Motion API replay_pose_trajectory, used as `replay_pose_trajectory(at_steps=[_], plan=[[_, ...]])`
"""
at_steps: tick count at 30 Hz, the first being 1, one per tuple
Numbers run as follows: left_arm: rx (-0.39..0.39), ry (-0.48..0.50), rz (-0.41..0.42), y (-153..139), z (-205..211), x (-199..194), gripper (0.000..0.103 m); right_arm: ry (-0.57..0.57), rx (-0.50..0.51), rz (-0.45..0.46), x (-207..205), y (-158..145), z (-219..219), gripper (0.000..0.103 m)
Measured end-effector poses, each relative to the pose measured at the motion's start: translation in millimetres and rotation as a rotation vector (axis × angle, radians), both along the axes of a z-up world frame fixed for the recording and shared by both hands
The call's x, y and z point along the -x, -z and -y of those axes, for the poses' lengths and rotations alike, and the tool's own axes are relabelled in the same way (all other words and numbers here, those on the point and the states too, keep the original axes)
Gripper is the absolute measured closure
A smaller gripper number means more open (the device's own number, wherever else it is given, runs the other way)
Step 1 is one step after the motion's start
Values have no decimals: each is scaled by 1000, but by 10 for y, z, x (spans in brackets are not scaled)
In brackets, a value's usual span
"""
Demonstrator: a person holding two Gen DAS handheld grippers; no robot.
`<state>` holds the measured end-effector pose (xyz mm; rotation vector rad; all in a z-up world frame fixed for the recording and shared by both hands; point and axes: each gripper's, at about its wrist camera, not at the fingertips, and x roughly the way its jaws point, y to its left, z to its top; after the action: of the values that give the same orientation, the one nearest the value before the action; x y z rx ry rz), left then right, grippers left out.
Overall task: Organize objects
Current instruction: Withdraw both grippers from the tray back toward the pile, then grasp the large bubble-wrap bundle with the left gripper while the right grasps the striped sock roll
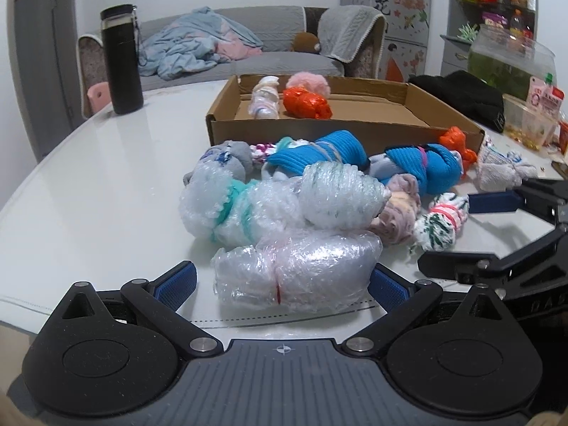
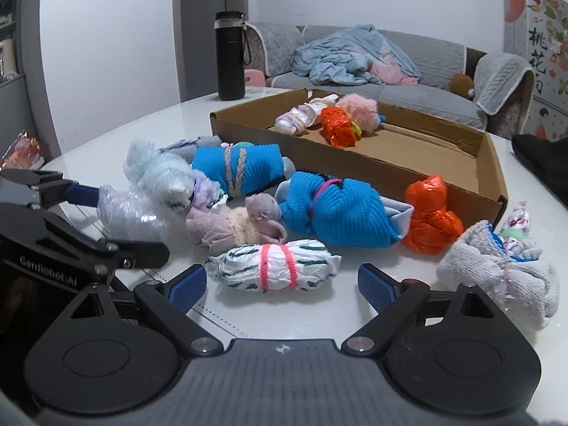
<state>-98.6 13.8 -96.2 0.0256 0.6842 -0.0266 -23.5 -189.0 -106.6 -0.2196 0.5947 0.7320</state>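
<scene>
Clear bubble-wrap bundle (image 1: 296, 271), low centre, lies between the wide-open left gripper (image 1: 282, 284): light, squashy, slippery; grip its middle. The right gripper (image 2: 282, 284), also open, faces the striped bundle (image 2: 273, 266).

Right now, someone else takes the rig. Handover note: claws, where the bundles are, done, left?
Left claw: open, straddling the clear bubble-wrap bundle, pads not pressing.
Right claw: open, around the white bundle with pink bands, no grip.
Done: three bundles in the cardboard box: a pale one, an orange one and a pink fluffy one.
Left: all others on the white table before the box, including two blue knit bundles, an orange bag and a grey knit one.
</scene>
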Motion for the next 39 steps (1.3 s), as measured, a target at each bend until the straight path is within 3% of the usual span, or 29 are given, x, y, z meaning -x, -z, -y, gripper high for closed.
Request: replay_pose_trajectory(at_steps=[6, 14, 21, 29, 39], plan=[[2, -26, 24, 7, 28, 66, 3, -1, -14, 16, 28, -5, 15, 19], [2, -29, 49, 1, 119, 157, 12, -6, -36, 26, 48, -32, 45, 39], [22, -15, 53, -25, 69, 158, 24, -2, -33, 34, 73, -44, 78, 41], [33, -20, 46, -83, -46, 196, 26, 19, -35, 46, 101, -152, 201, 41], [-16, -33, 77, -339, -246, 358, 26, 29, -42, 97, 86, -456, 342, 41]])
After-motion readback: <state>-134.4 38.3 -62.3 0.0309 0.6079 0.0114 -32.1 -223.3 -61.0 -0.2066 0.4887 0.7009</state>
